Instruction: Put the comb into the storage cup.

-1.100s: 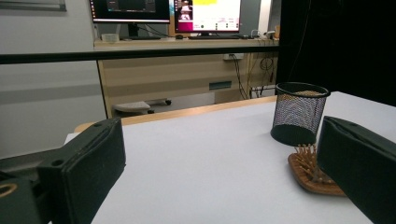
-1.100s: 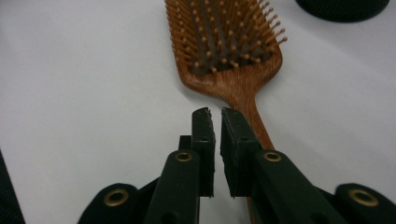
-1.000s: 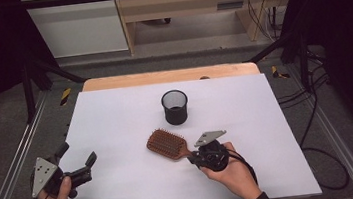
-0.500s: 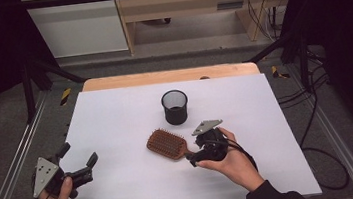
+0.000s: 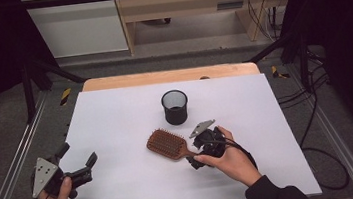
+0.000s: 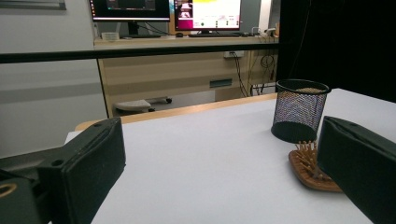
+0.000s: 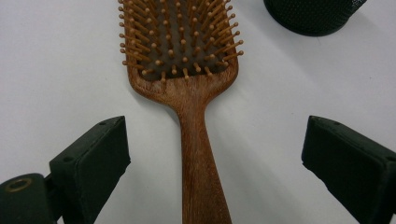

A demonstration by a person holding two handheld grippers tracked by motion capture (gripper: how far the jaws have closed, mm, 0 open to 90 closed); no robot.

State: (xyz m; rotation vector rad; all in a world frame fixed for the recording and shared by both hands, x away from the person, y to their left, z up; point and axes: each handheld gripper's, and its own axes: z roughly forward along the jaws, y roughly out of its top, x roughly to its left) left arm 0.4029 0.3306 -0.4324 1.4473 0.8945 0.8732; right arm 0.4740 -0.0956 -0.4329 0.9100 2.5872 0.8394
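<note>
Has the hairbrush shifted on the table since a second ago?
No. In the high view the hairbrush lies just below-left of the mesh cup, as before; the right gripper has just been opening around its handle.

- Black mesh cup (image 5: 175, 107), upright at the frame's centre on the white table (image 5: 116, 116).
- Wooden shelf unit (image 5: 183, 3) at the top.
- Monitors (image 6: 166, 11), top of left gripper view.

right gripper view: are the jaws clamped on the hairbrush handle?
No, the right gripper is open, pads clear of the hairbrush handle between them.
</note>
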